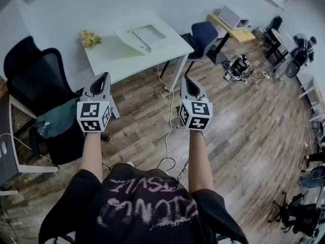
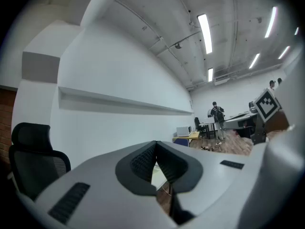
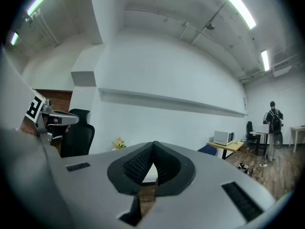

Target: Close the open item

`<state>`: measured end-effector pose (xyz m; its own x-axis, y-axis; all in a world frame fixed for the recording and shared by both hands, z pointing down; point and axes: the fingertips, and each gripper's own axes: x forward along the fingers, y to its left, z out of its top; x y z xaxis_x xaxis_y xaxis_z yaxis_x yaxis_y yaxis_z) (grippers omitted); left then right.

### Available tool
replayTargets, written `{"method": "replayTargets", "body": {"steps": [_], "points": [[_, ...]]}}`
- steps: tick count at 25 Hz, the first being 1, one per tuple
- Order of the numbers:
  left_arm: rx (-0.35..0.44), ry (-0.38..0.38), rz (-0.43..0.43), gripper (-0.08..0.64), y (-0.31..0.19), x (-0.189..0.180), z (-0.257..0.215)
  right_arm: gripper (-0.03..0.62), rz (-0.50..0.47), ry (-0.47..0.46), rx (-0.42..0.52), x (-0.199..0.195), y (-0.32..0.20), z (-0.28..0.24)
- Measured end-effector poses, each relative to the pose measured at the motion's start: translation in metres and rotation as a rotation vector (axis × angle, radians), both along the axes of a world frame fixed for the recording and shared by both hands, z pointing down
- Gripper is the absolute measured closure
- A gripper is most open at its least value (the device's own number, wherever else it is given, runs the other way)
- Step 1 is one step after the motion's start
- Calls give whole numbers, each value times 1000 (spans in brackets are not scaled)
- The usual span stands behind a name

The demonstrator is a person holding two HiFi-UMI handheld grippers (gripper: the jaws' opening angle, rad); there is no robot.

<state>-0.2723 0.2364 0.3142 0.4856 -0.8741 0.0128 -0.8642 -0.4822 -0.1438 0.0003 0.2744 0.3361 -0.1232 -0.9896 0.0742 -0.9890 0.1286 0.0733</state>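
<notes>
Black chair (image 1: 31,72) beside a white table (image 1: 114,56) bearing flowers (image 1: 90,38).

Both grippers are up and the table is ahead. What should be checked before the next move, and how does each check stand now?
1. Target found: laptop on the white table: ok.
2. Lid shut: not ok, it stands open.
3. The left gripper is empty, jaws together: ok.
4. The right gripper is empty, jaws together: ok.
5. Grippers at the laptop: not ok, both are held short of the table.
6. Floor path free: not ok, a cable trails ahead.
</notes>
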Motion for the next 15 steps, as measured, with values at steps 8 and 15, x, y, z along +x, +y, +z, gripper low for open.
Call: {"method": "replayTargets", "body": {"steps": [8,15], "points": [[-11,-2,5,558,-2,3,4,584,-5,14,2,1,1,1],[-30,-9,22,558,-6,-11,14,584,-8,28,-8,-17,-3,6]]}}
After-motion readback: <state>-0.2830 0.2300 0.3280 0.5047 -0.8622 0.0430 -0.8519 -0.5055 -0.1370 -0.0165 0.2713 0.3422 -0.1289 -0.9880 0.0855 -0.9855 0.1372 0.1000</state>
